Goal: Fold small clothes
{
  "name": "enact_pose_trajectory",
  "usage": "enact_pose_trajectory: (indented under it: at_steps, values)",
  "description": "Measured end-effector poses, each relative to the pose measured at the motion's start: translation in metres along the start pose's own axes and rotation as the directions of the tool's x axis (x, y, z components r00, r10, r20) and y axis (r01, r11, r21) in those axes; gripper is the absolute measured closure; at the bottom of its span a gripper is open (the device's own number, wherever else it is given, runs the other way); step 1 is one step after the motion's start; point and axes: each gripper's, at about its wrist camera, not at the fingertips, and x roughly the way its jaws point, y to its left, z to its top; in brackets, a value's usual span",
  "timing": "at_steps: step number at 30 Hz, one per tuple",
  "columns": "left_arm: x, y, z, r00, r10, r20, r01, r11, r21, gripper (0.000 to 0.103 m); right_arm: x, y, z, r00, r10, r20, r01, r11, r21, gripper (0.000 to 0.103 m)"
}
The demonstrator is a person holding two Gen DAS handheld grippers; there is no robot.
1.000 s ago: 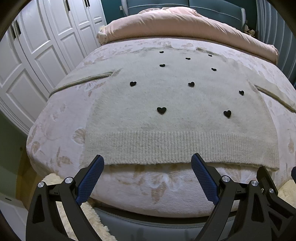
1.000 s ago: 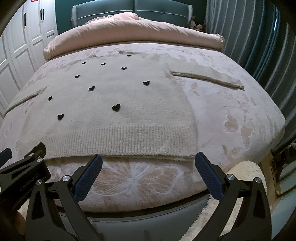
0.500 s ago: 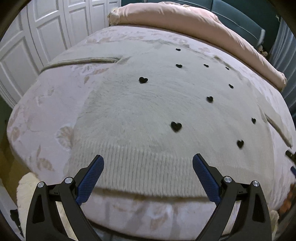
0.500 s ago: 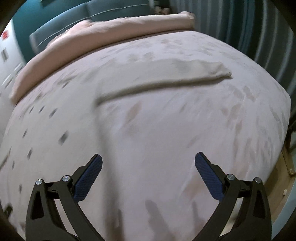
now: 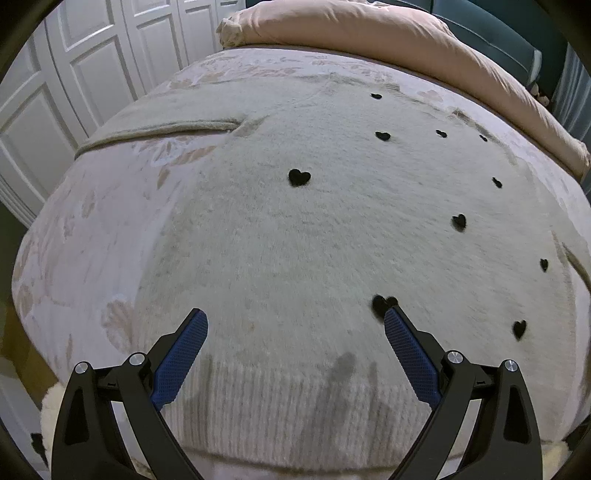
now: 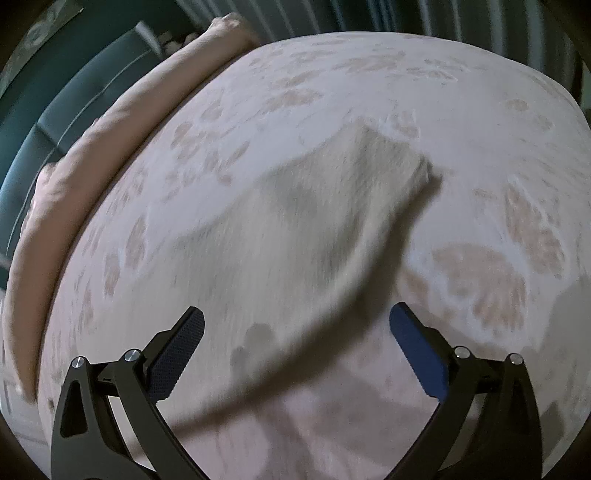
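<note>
A cream knit sweater with small black hearts lies flat on the bed, ribbed hem toward me. Its left sleeve stretches out to the far left. My left gripper hovers open just above the sweater's lower body, near the hem, with nothing between its blue pads. In the right wrist view the sweater's right sleeve runs away from me, cuff at the far end. My right gripper is open over the sleeve's near part, empty. This view is blurred.
The bed cover is pale pink with a floral print. A rolled pink duvet lies across the head of the bed, seen also as the duvet in the right view. White wardrobe doors stand close on the left.
Both grippers moved forward over the bed. The left one went from the bed's foot to above the sweater's hem. The right one swung right to the right sleeve.
</note>
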Motion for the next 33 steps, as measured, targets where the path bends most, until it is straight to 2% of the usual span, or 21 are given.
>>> enact_pose_trajectory:
  at_steps: [2, 4, 6, 7, 10, 11, 12, 14, 16, 17, 18, 19, 20, 22, 24, 26, 27, 28, 30, 31, 33]
  values:
    - [0.003, 0.001, 0.003, 1.000, 0.007, 0.004, -0.007, 1.000, 0.003, 0.008, 0.003, 0.004, 0.012, 1.000, 0.011, 0.028, -0.011, 1.000, 0.020, 0.019]
    - [0.006, 0.002, 0.006, 1.000, 0.008, 0.004, -0.008, 1.000, -0.003, 0.008, 0.007, 0.018, 0.024, 1.000, 0.008, 0.018, -0.008, 1.000, 0.017, 0.064]
    - [0.007, 0.006, 0.010, 1.000, 0.004, 0.009, -0.003, 1.000, -0.016, 0.008, 0.001, 0.040, 0.033, 0.998, 0.053, 0.025, -0.053, 0.999, 0.008, 0.086]
    - [0.007, 0.009, 0.014, 1.000, -0.003, 0.018, 0.003, 1.000, -0.024, 0.008, -0.008, 0.057, 0.036, 0.993, 0.110, 0.052, -0.110, 0.994, -0.005, 0.086]
    - [0.004, 0.015, 0.023, 0.999, -0.021, 0.045, 0.023, 0.999, -0.047, 0.009, -0.061, 0.139, 0.023, 0.936, 0.334, 0.109, -0.309, 0.931, -0.196, 0.087]
    - [0.002, 0.017, 0.026, 0.998, -0.030, 0.055, 0.033, 0.998, -0.056, 0.009, -0.085, 0.175, 0.008, 0.902, 0.422, 0.091, -0.381, 0.877, -0.294, 0.087]
    - [0.000, 0.019, 0.029, 0.997, -0.037, 0.067, 0.042, 0.997, -0.068, 0.009, -0.109, 0.209, -0.013, 0.858, 0.510, 0.052, -0.454, 0.803, -0.386, 0.087]
    - [-0.004, 0.023, 0.040, 0.993, -0.060, 0.099, 0.069, 0.993, -0.095, 0.009, -0.150, 0.267, -0.066, 0.770, 0.634, -0.063, -0.564, 0.633, -0.530, 0.087]
    - [-0.007, 0.025, 0.050, 0.990, -0.073, 0.121, 0.087, 0.990, -0.113, 0.009, -0.173, 0.313, -0.131, 0.705, 0.677, -0.213, -0.634, 0.467, -0.617, 0.083]
    - [-0.008, 0.026, 0.058, 0.987, -0.089, 0.136, 0.106, 0.987, -0.122, 0.009, -0.177, 0.334, -0.173, 0.684, 0.667, -0.295, -0.656, 0.387, -0.648, 0.082]
    - [-0.009, 0.027, 0.062, 0.984, -0.101, 0.145, 0.120, 0.985, -0.127, 0.009, -0.174, 0.347, -0.209, 0.685, 0.642, -0.344, -0.655, 0.336, -0.677, 0.077]
    - [-0.009, 0.027, 0.067, 0.980, -0.124, 0.155, 0.144, 0.981, -0.130, 0.009, -0.166, 0.358, -0.248, 0.695, 0.601, -0.394, -0.650, 0.292, -0.702, 0.066]
    - [-0.006, 0.028, 0.073, 0.976, -0.154, 0.157, 0.175, 0.975, -0.133, 0.009, -0.152, 0.364, -0.287, 0.714, 0.544, -0.441, -0.645, 0.266, -0.716, 0.063]
    - [0.002, 0.029, 0.083, 0.968, -0.203, 0.145, 0.224, 0.965, -0.140, 0.008, -0.129, 0.362, -0.327, 0.740, 0.470, -0.482, -0.639, 0.264, -0.723, 0.063]
    - [0.019, 0.032, 0.094, 0.962, -0.249, 0.113, 0.265, 0.950, -0.165, 0.008, -0.112, 0.341, -0.347, 0.754, 0.424, -0.502, -0.642, 0.311, -0.701, 0.063]
    - [0.036, 0.035, 0.105, 0.951, -0.295, 0.097, 0.309, 0.928, -0.210, 0.008, -0.107, 0.312, -0.336, 0.743, 0.432, -0.511, -0.664, 0.376, -0.647, 0.063]
    - [0.045, 0.037, 0.111, 0.935, -0.339, 0.100, 0.354, 0.905, -0.235, 0.008, -0.106, 0.296, -0.324, 0.743, 0.440, -0.504, -0.666, 0.415, -0.619, 0.060]
    - [0.050, 0.036, 0.115, 0.929, -0.356, 0.102, 0.370, 0.896, -0.245, 0.008, -0.108, 0.282, -0.318, 0.750, 0.445, -0.490, -0.660, 0.446, -0.605, 0.054]
    - [0.069, 0.031, 0.128, 0.923, -0.372, 0.096, 0.384, 0.883, -0.269, 0.008, -0.106, 0.250, -0.288, 0.790, 0.443, -0.424, -0.612, 0.523, -0.593, 0.049]
    - [0.077, 0.029, 0.132, 0.925, -0.371, 0.085, 0.380, 0.883, -0.275, 0.008, -0.112, 0.240, -0.283, 0.802, 0.441, -0.402, -0.595, 0.544, -0.592, 0.046]
    - [0.097, 0.025, 0.140, 0.920, -0.388, 0.062, 0.387, 0.868, -0.311, 0.008, -0.103, 0.215, -0.255, 0.827, 0.426, -0.366, -0.562, 0.616, -0.552, 0.042]
